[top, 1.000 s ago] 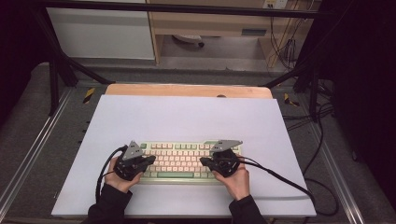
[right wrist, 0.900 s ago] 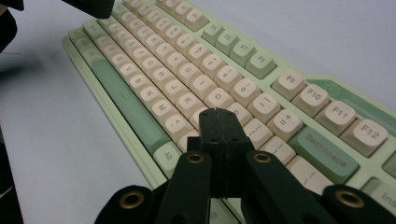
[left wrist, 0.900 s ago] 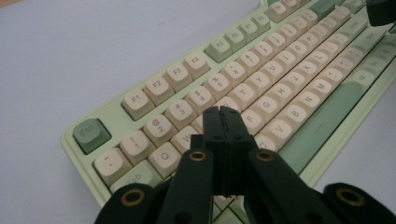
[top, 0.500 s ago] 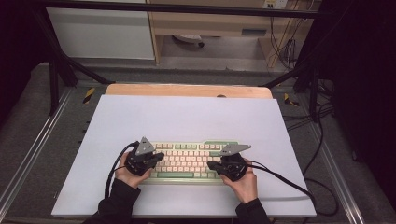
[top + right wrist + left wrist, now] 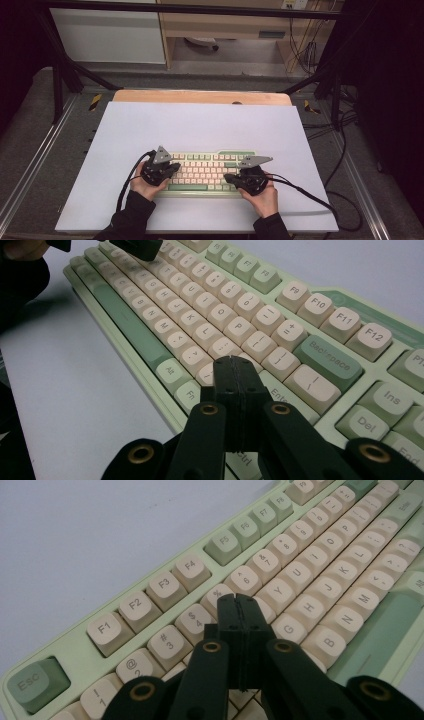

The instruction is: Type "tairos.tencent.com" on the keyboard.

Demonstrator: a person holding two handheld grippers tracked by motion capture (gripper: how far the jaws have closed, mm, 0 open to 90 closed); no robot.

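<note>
A pale green keyboard with cream keys lies near the front of the white mat. My left gripper is shut and empty, its tips hovering over the keyboard's left part. In the left gripper view its closed jaws point at the number row and the letters beside it. My right gripper is also shut and empty, over the keyboard's right part. In the right gripper view its jaws sit low over the keys by Enter, with the keyboard stretching away and the left gripper at the top.
A wooden table edge runs behind the mat. Black cables trail from the right gripper across the mat's right side, and more cables lie off the table. Metal frame rails flank both sides.
The left hand has moved right, bringing its gripper further over the keyboard's left keys. The right hand has barely shifted. Both sets of jaws stay shut.
</note>
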